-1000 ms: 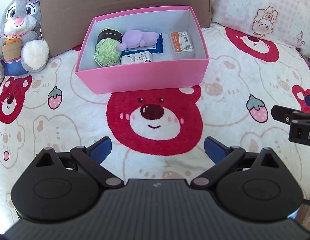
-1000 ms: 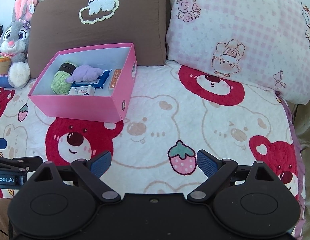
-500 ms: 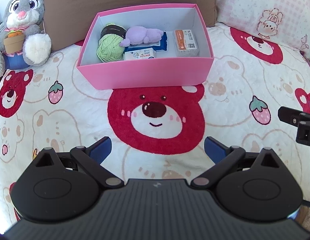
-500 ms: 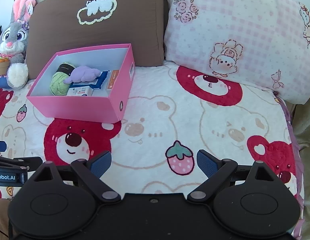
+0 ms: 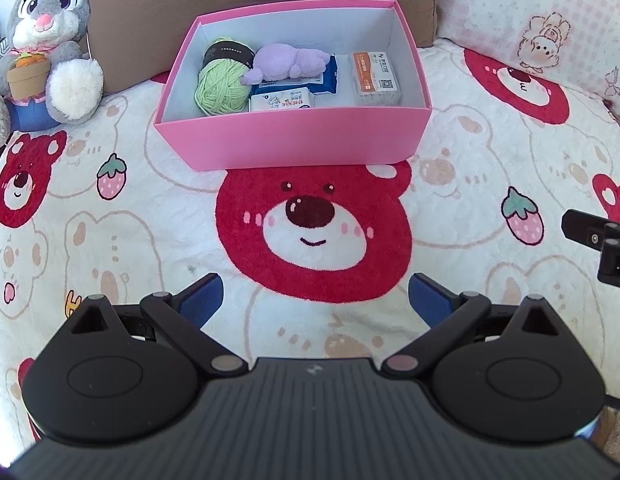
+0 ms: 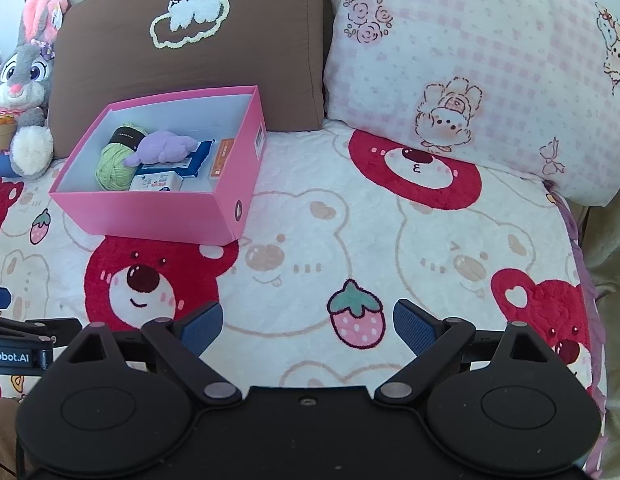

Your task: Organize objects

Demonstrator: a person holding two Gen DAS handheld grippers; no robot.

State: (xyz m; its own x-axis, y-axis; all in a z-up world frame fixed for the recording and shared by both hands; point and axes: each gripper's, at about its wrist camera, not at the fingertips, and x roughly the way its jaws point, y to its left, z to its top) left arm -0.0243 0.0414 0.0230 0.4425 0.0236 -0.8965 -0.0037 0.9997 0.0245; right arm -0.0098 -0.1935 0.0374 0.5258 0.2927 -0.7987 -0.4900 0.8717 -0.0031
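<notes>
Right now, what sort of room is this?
Probably a bedroom or cosy sofa corner: a bear-print blanket, a pink pillow and a plush rabbit surround the pink box.

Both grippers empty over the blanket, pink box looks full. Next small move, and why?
Probably none toward an object: hold or back both off. The left gripper and right gripper stand open with nothing between their fingers. The yarn, purple plush, wipes packs and orange-labelled case already lie in the pink box; no loose item shows on the blanket.
</notes>
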